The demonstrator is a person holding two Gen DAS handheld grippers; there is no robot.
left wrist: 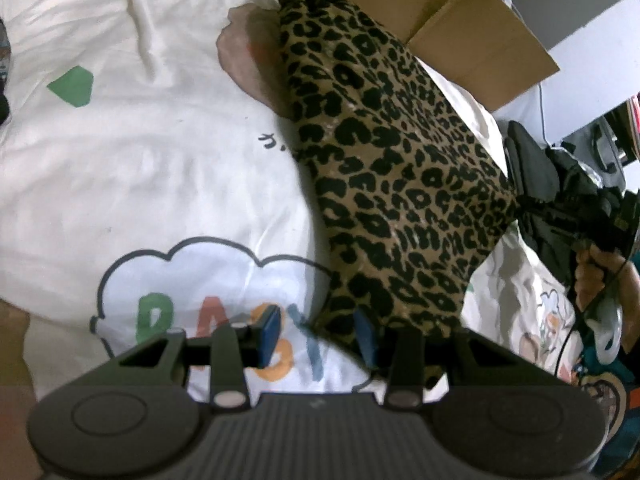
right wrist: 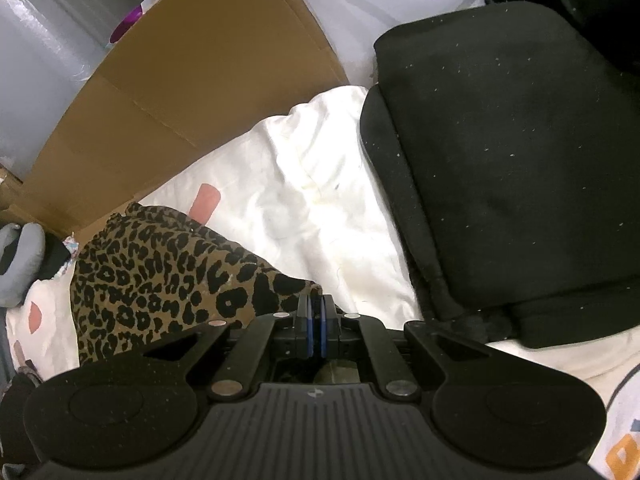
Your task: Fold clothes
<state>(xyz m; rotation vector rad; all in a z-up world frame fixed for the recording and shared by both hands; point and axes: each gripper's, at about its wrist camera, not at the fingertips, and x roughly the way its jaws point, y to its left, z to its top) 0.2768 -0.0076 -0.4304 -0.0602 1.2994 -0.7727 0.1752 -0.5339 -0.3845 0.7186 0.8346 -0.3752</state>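
from the left gripper (left wrist: pixel 318 338), the white printed bedsheet (left wrist: pixel 132 152) lies bare from 9 to 12 o'clock, with open room to pass. the leopard-print cloth (left wrist: pixel 396 184) rises as a draped ridge from 12 to 2 o'clock and blocks that way. a cardboard box (left wrist: pixel 472 36) walls off the bed's far edge at 1 o'clock. from the right gripper (right wrist: pixel 316 320), a folded black garment (right wrist: pixel 512 160) fills 1 to 3 o'clock; a strip of bare sheet runs toward 12 o'clock between it and the leopard-print cloth.

I read one print on the white bedsheet (left wrist: pixel 120 160): coloured capital letters inside a cloud outline (left wrist: pixel 176 280), partly hidden, perhaps "BABY". A small dark handwritten mark (left wrist: pixel 267 142) sits higher up, illegible to me.
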